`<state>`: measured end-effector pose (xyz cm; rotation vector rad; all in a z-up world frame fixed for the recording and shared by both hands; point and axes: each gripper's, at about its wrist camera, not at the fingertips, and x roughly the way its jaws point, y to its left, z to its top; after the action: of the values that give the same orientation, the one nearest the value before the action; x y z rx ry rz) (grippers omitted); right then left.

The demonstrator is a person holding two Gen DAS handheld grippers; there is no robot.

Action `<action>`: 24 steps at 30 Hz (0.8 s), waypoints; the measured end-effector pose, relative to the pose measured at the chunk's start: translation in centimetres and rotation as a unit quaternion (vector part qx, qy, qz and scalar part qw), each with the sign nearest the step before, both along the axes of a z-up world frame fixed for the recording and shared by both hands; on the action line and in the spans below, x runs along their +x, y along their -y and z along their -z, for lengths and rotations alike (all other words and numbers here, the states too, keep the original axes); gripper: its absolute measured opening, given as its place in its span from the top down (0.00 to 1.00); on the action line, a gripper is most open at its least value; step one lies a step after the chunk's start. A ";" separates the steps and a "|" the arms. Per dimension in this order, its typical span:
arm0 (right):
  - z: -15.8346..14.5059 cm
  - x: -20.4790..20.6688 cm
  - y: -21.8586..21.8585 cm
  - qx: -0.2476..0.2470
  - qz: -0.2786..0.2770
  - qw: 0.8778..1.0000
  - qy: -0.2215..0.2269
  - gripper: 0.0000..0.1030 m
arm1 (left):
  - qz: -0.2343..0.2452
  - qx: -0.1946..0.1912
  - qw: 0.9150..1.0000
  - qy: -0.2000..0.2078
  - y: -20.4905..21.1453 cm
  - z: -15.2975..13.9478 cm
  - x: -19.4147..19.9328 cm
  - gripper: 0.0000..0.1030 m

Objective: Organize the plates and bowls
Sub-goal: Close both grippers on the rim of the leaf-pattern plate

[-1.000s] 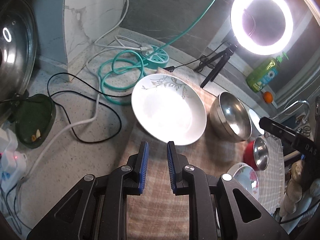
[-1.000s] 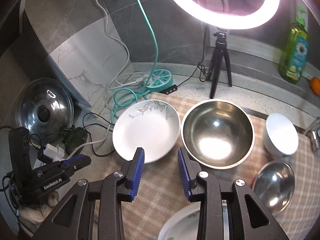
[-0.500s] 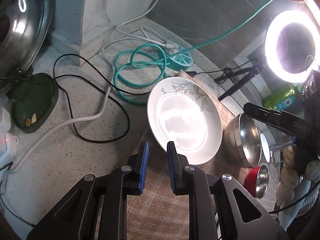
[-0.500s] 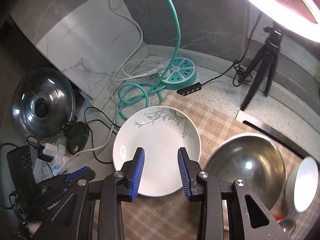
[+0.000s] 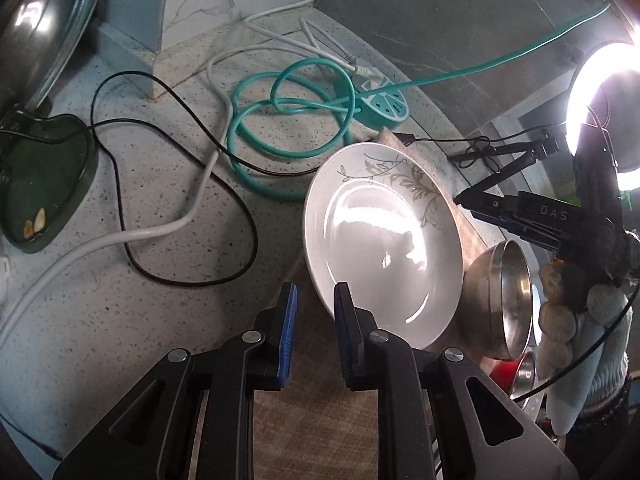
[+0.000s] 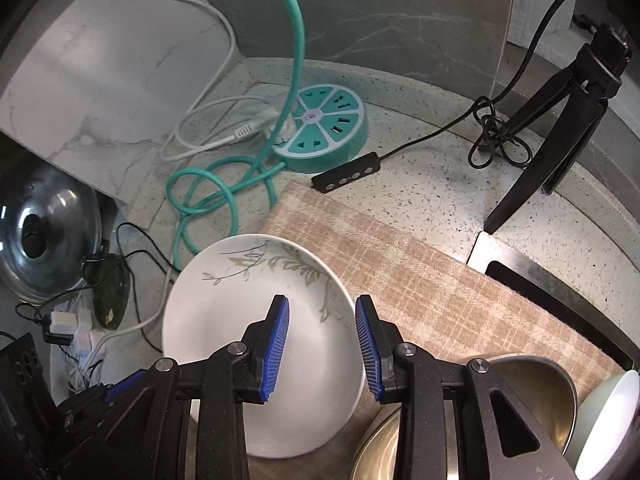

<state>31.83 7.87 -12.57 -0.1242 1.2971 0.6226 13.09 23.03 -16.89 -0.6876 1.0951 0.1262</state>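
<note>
Plate (image 6: 224, 320), white with a leaf sprig on its rim, lies flat at the left end of a checked mat (image 6: 420, 280), its left edge hanging over onto the speckled counter (image 5: 120, 300). Right tongs (image 6: 322, 344) hang above the plate's right half, blue pads parted, nothing between them, not touching the plate as far as can be told. Left tongs (image 5: 314, 332) sit low at the plate's near-left rim, gap narrow but clear, pads empty; the right pad overlaps the rim in view, contact uncertain. Steel bowl (image 6: 532, 392) stands just right of the plate on the mat, a white bowl (image 6: 608, 412) beyond it at the frame edge. From the left wrist view a smaller steel bowl (image 5: 524, 376) and something red beside it show past the big one. Teal power hub (image 6: 324, 136) with its coiled teal cord (image 6: 208, 188) lies behind the plate. Black tripod (image 6: 560, 120) stands at back right. Pot lid (image 6: 44, 240) leans far left.
</note>
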 end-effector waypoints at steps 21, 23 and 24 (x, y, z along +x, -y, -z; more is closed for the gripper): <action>2.7 1.8 -1.3 -0.040 -0.023 0.999 -0.017 0.79 | 0.026 0.014 1.000 -0.009 1.0 1.3 1.9 0.85; 2.7 1.9 -1.5 -0.047 -0.031 0.998 -0.016 0.80 | 0.023 0.010 1.000 -0.010 0.9 1.4 1.9 0.87; 2.8 2.0 -1.7 -0.051 -0.037 0.998 -0.015 0.81 | 0.023 0.010 1.000 -0.011 0.9 1.4 1.9 0.87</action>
<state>33.80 9.55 -15.32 -0.2479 1.3592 0.6229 14.98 22.17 -18.32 -0.6440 1.1281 0.1062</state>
